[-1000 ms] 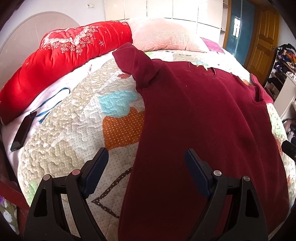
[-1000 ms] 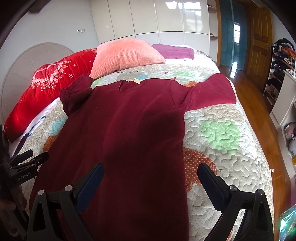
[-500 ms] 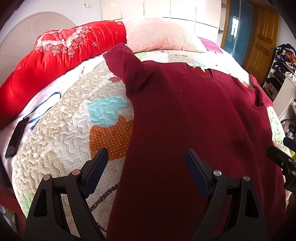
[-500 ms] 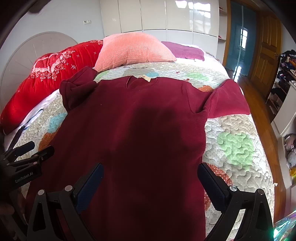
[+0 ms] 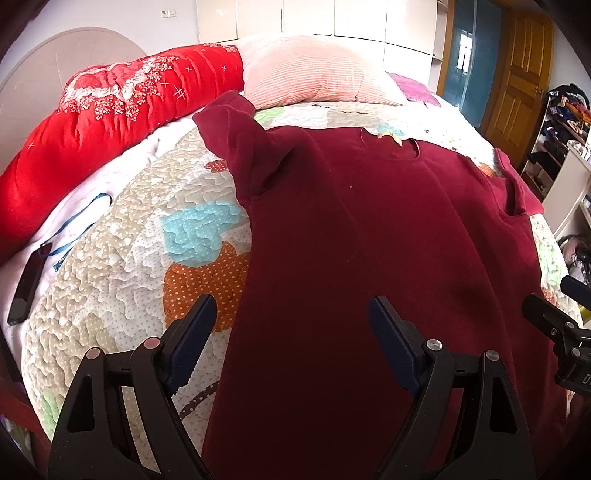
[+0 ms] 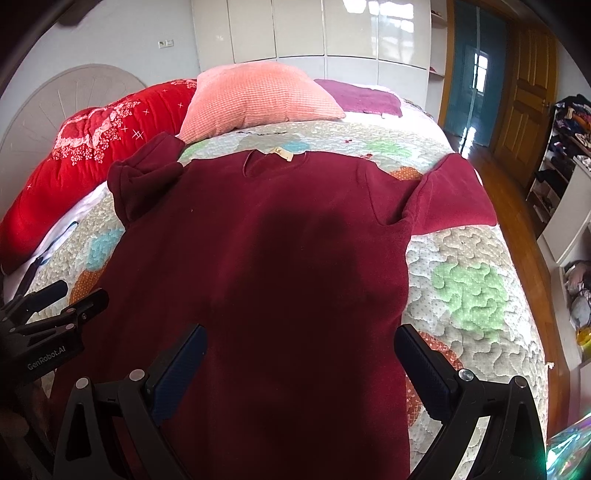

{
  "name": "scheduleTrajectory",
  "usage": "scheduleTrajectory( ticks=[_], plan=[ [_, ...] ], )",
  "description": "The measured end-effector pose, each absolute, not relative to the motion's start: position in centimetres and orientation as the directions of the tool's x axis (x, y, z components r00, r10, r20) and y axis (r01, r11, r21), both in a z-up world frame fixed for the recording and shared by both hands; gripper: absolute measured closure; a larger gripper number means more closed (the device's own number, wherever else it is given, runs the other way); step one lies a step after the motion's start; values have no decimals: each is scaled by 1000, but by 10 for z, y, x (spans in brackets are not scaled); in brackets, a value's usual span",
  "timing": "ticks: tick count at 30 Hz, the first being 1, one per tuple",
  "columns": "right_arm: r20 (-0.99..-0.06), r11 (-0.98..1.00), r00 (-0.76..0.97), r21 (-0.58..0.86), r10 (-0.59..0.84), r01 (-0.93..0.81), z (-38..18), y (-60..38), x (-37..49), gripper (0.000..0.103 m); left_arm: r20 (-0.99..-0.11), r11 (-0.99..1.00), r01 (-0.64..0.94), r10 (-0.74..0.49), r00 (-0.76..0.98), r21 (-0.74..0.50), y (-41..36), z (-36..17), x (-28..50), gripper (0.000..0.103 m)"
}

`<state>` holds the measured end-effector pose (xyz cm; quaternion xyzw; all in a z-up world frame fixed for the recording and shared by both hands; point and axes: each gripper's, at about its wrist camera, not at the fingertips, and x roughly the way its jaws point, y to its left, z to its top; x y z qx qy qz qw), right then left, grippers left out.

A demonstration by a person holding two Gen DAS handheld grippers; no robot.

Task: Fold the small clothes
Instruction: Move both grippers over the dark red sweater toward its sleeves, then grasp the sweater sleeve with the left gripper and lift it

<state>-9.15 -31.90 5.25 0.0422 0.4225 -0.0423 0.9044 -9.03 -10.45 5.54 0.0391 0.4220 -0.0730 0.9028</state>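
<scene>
While both tools hang wide and empty — left tool (image 5: 291, 325), right tool (image 6: 299, 354) — the maroon top (image 6: 280, 266) lies flat below the pink pillow (image 6: 255, 96); its bunched left sleeve (image 6: 144, 177) risks a lopsided fold.

Bedroom in a home. Bed (image 6: 476, 258) covered by a patchwork quilted spread, rounded pale headboard (image 6: 70, 96) at the far left. Pink ribbed pillow (image 6: 258, 99) and rolled red floral duvet (image 6: 92, 147) at the head end. Glossy white wardrobe doors (image 6: 332, 33) along the back wall. Wooden panel door (image 6: 532, 96) and wood floor (image 6: 517, 206) to the right. Open shelves (image 5: 565, 125) cluttered with shoes and clothing at the right edge.
</scene>
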Motion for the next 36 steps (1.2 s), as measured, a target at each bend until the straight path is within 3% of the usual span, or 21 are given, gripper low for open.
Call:
scheduleTrajectory(
  ticks=[24,36],
  plan=[
    [-788,991,615,96,19,91,41,-307,-44,2,-769,989,149,-102,631,-9,-105,56,-55,18],
    [-782,990,619,130,71,51,41,-297,-19,2,-735,988,-1,-112,669,-152,-28,110,58,18]
  ],
)
